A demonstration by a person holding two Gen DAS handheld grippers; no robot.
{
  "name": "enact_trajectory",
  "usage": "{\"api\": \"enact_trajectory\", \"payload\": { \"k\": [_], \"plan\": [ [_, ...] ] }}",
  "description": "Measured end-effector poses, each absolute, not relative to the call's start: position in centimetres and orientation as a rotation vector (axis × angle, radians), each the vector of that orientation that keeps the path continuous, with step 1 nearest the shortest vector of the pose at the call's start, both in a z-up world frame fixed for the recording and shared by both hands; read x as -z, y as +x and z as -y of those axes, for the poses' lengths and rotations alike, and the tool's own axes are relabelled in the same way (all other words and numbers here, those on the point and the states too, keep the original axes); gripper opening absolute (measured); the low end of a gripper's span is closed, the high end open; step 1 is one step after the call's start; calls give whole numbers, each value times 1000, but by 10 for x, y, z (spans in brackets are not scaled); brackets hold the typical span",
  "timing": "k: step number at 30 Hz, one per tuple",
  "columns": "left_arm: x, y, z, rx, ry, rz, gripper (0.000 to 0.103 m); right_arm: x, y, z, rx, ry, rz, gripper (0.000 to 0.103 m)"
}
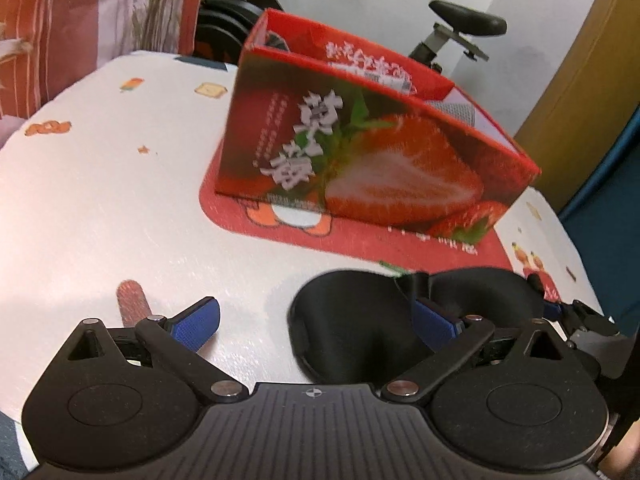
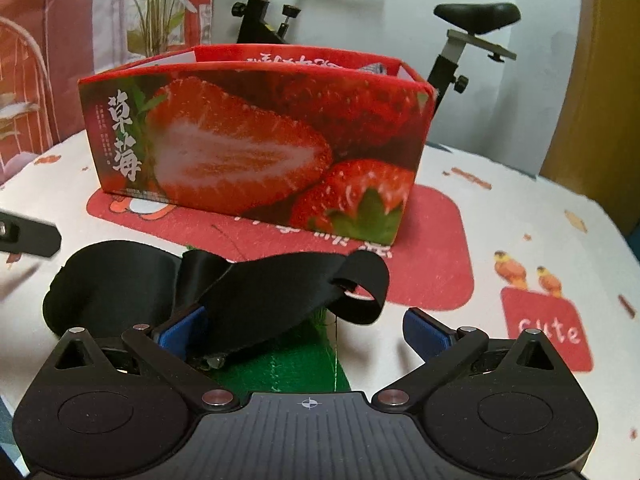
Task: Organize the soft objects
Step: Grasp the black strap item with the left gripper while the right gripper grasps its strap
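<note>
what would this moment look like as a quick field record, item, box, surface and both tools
item: black sleep mask with strap, lying on the table in front of the box
box: open strawberry box on a red mat; grey fabric inside
surface: white patterned tablecloth
left tool: open, over the mask's left end
right tool: open, astride the mask's right part

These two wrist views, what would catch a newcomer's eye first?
The big strawberry-printed red box standing open-topped on a red mat mid-table. Next, the black sleep mask lying in front of it, between both sets of open blue-padded fingers. Behind the table stands an exercise bike.
</note>
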State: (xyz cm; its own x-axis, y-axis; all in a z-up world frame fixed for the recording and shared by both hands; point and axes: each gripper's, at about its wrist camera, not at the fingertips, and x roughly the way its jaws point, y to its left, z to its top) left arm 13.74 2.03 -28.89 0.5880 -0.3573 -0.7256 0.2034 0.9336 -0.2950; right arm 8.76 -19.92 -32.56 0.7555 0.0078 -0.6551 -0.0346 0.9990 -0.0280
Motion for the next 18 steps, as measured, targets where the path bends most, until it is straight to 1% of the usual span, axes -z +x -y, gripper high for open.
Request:
{"api": "enact_trajectory", "payload": {
  "k": [2,3,4,9,18],
  "plan": [
    [292,137,-17,338,-178,-892,93,328,87,203,-28,-12,-710,102],
    [294,138,-15,342,-173,-896,86,329,87,205,-31,0,-711,102],
    [295,139,-14,347,-170,-901,82,330,87,207,-35,9,-712,102],
    [305,143,-9,376,-235,-927,72,334,85,211,-51,30,-704,102],
    [306,143,4,359,-190,-923,73,338,84,220,-54,86,-708,102]
  ]
}}
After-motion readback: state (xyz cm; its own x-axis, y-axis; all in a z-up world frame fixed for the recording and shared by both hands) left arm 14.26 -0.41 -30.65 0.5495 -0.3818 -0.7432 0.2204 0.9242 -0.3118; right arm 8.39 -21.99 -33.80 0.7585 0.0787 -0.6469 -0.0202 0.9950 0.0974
